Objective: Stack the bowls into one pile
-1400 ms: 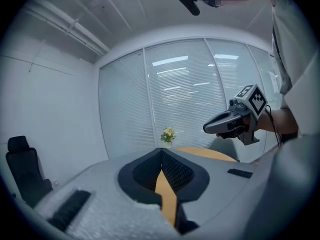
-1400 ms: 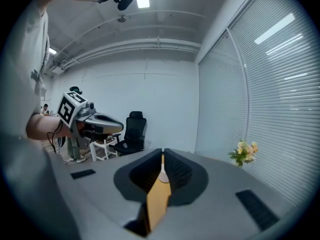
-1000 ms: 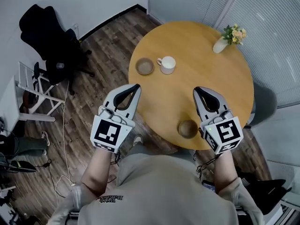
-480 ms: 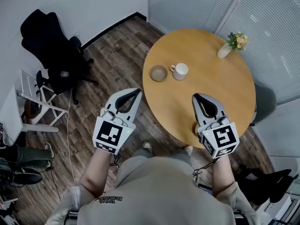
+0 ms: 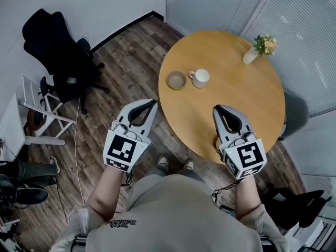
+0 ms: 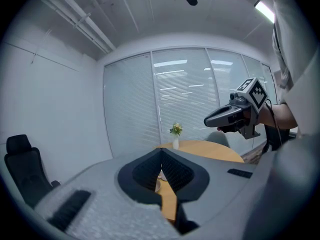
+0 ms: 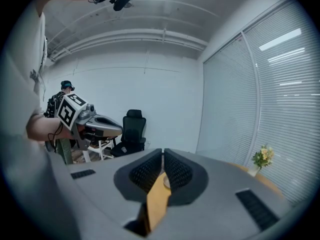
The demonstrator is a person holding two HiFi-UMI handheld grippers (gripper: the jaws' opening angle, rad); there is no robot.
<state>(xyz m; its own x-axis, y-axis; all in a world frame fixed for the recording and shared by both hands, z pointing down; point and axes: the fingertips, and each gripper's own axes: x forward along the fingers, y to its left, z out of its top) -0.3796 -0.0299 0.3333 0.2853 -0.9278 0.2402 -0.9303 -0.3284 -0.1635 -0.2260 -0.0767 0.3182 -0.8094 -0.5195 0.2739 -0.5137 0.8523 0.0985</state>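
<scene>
Plank floor (image 5: 131, 51) surrounds a round wooden counter (image 5: 236, 98) that stands before slatted blinds (image 5: 310, 30).

Left gripper (image 5: 153, 102): the fingers (image 6: 145, 171) are clenched tip to tip and grasp nothing. A slit lower down between them shows only a strip of counter. This gripper hangs over the floor, just off the counter's left rim, pointing toward the counter.

Right gripper (image 5: 215, 108): the fingers (image 7: 177, 171) are likewise pressed together at the tips and grasp nothing. It hangs over the counter's near part, and its marker cube juts past the near rim.

Bowl (image 5: 176, 80): small, round and shallow, brown with a paler rim. It sits upright near the counter's left rim and appears empty. It lies well apart from both grippers, nearer the left one.

Cup (image 5: 201, 77): white, upright, just right of the bowl, handle turned toward it. Whether the handle touches the bowl cannot be told.

Vase (image 5: 249, 55): pale, holding yellow and pink flowers, at the counter's far right rim.

Chair (image 5: 55, 49): black office type, on the floor to the far left by the white wall.
</scene>
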